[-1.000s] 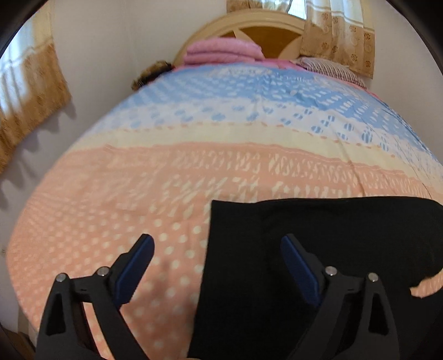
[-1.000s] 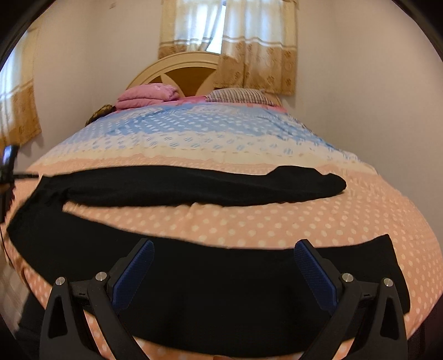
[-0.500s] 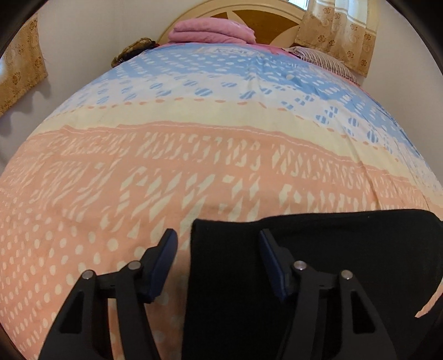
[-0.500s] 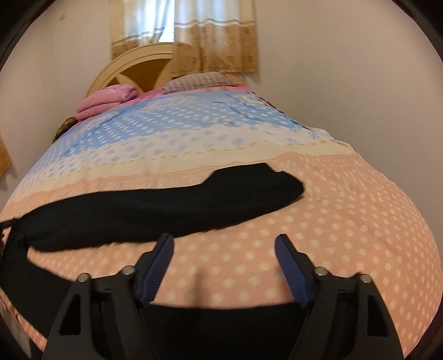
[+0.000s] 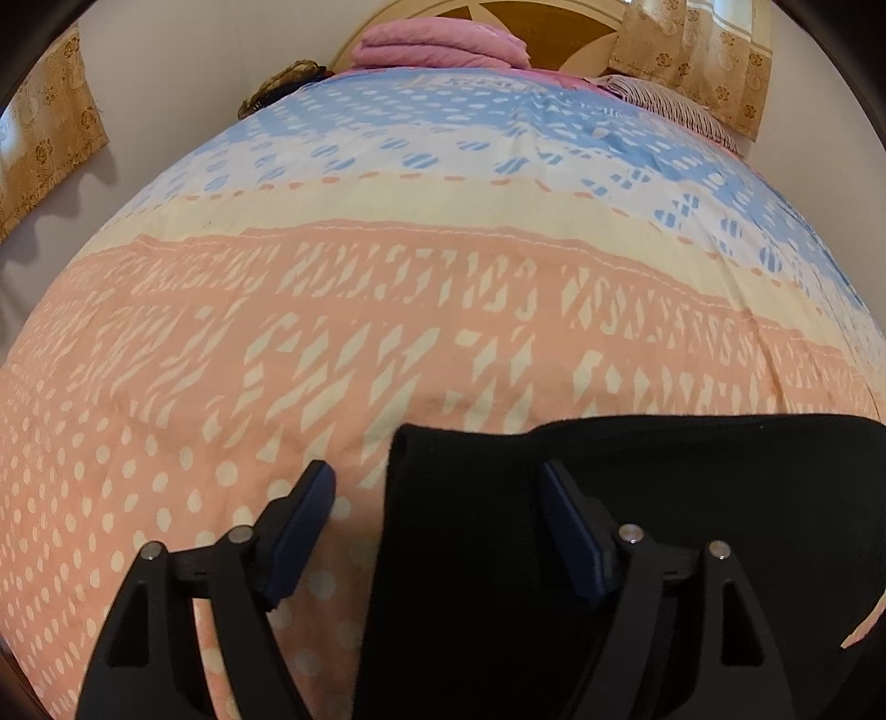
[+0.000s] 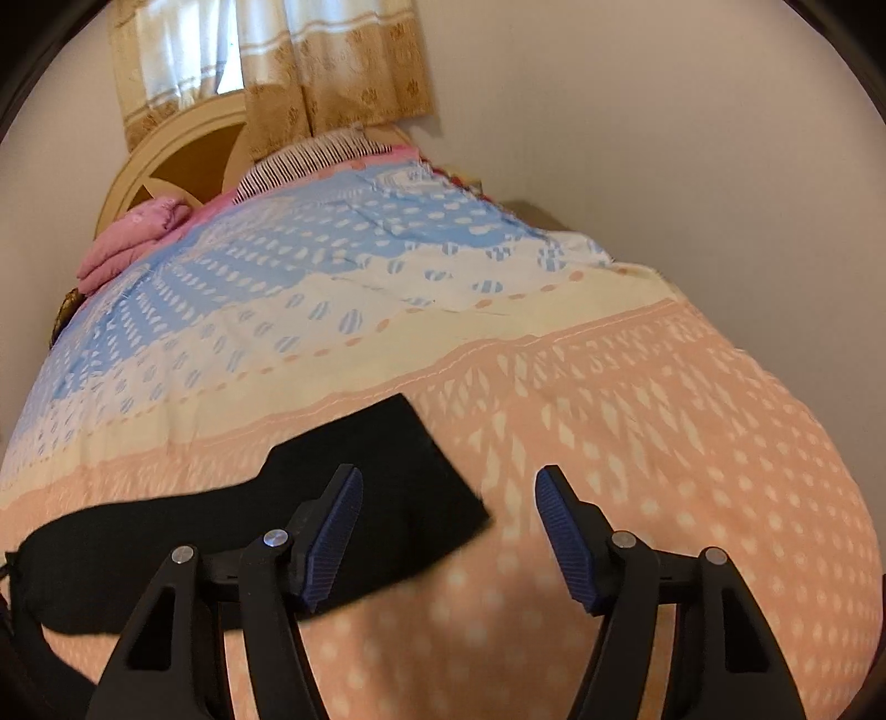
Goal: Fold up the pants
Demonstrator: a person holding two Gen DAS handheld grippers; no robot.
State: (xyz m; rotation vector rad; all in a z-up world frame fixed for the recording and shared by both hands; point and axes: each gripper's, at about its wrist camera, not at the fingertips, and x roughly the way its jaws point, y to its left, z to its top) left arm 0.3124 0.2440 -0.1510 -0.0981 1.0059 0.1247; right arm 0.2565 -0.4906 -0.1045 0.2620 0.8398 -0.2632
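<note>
Black pants (image 5: pixel 692 487) lie spread on the patterned bedspread (image 5: pixel 387 310). In the left wrist view their straight left edge runs down between the fingers of my left gripper (image 5: pixel 434 471). Its jaws are opening, one finger over the bedspread and the other over the black cloth, and the pads press on nothing. In the right wrist view one pant leg (image 6: pixel 166 531) stretches in from the left and its end reaches under my right gripper (image 6: pixel 448 473). Its jaws are closing above the leg's end, with nothing pinched between the blue pads (image 6: pixel 559 520).
A folded pink blanket (image 5: pixel 437 47) and a striped pillow (image 6: pixel 310 160) lie by the wooden headboard (image 6: pixel 166 166). Curtains (image 6: pixel 332 66) hang behind it. A wall (image 6: pixel 664 138) runs close along the bed's right side. The bedspread curves down at its right edge (image 6: pixel 830 471).
My left gripper dropped closer to the pants' edge, narrowing and then widening its jaws. My right gripper swept right along the pants to the far leg's end, and its jaws narrowed.
</note>
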